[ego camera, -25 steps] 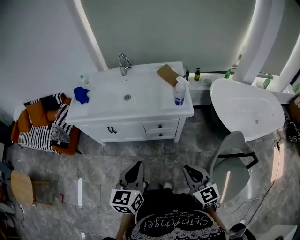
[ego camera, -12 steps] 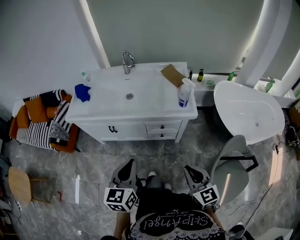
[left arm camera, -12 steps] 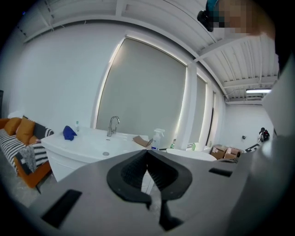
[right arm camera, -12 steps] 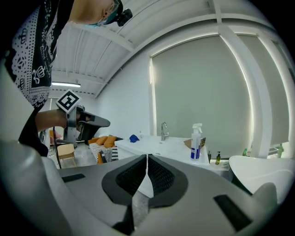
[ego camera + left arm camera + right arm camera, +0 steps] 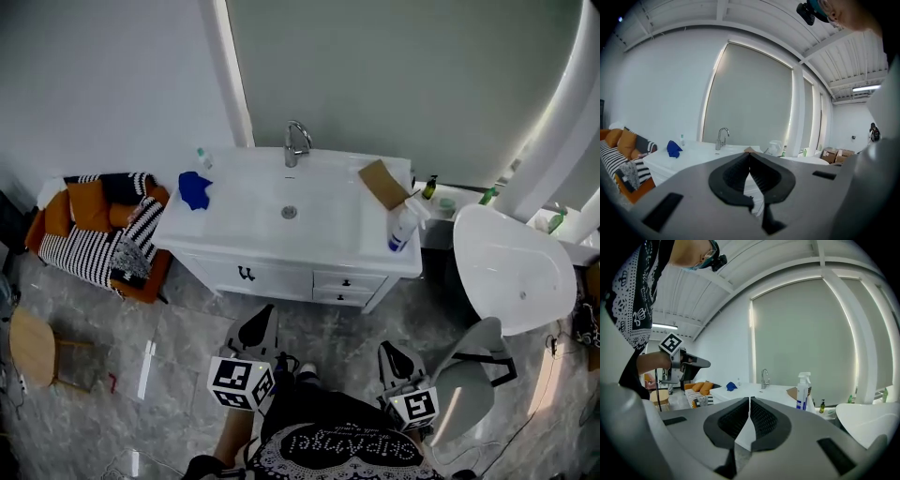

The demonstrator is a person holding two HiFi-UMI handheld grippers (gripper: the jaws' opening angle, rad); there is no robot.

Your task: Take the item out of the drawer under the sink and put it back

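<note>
The white sink vanity stands against the wall ahead of me. Its two small drawers with dark knobs are closed, so any item inside is hidden. Both grippers hang low near my body, well short of the vanity front. My left gripper is shut with nothing between its jaws, which meet at the tip in the left gripper view. My right gripper is likewise shut and empty, and its jaws point toward the vanity.
On the counter are a blue cloth, a faucet, a brown card and a spray bottle. A white bathtub and a grey chair stand right. A cushioned seat and a wooden stool stand left.
My view has swung left, so the vanity now sits further right and lower in the frame. Both grippers stay shut and low near my body.
</note>
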